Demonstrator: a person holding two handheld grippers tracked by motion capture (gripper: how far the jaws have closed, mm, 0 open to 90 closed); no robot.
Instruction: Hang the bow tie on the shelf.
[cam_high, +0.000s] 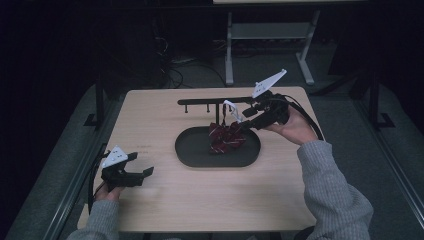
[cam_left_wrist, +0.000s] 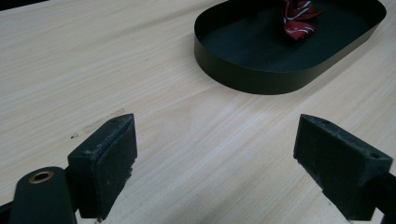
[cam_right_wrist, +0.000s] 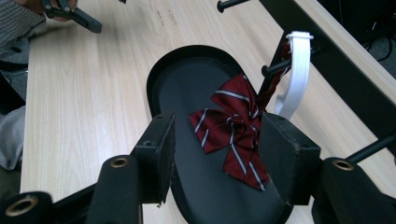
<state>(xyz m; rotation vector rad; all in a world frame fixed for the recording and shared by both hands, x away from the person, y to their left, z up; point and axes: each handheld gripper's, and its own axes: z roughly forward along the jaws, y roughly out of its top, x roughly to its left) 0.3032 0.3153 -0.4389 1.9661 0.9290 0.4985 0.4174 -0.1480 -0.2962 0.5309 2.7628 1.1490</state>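
A dark red bow tie with white stripes (cam_high: 227, 137) (cam_right_wrist: 233, 126) hangs by its white strap (cam_right_wrist: 296, 70) from a peg (cam_right_wrist: 275, 69) of the black rack (cam_high: 210, 101). Its lower end reaches down to the black oval tray (cam_high: 190, 155) (cam_right_wrist: 159, 79). My right gripper (cam_high: 243, 121) (cam_right_wrist: 217, 126) is open, its jaws on either side of the bow and a little nearer than it, not closed on the cloth. My left gripper (cam_high: 142, 164) (cam_left_wrist: 215, 163) is open over bare table at the front left, far from the tray (cam_left_wrist: 261, 79), with nothing between its jaws.
The rack (cam_right_wrist: 336, 60) stands along the tray's far side with other pegs sticking out. The left gripper (cam_right_wrist: 70, 14) shows at the top left of the right gripper view. Bare wooden tabletop (cam_high: 200, 195) lies in front of the tray.
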